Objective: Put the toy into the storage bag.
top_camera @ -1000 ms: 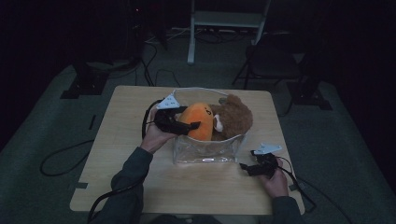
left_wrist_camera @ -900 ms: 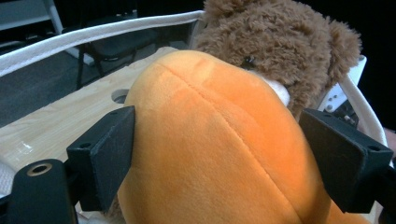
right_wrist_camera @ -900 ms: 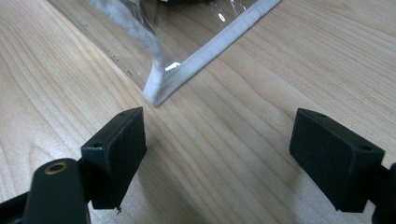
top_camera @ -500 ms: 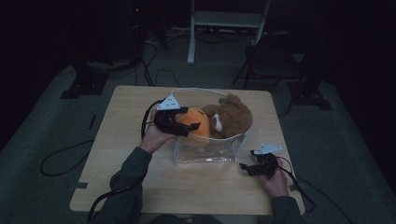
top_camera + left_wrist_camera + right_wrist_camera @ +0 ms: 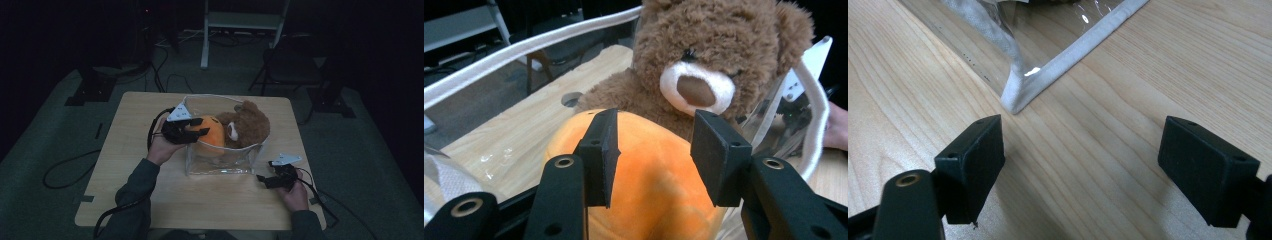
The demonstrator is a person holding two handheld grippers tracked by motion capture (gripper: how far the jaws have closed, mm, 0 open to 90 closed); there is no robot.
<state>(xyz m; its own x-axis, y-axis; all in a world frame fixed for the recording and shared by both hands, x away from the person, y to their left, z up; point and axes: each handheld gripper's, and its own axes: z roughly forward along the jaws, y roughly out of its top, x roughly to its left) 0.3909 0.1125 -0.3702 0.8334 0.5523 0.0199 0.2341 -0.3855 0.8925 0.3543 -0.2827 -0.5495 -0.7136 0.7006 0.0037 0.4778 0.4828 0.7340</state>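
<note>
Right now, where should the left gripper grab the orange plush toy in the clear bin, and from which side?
Take the orange plush toy across its rounded top from above, on the person's side: it bulges above the clear bin, and the teddy bear blocks the far side.

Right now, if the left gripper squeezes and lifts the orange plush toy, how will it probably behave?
The orange plush toy looks soft, so it probably dents under the left gripper, whose jaws have just been closing around it. It seems light. Leaning against the teddy bear, it may drag it.
</note>
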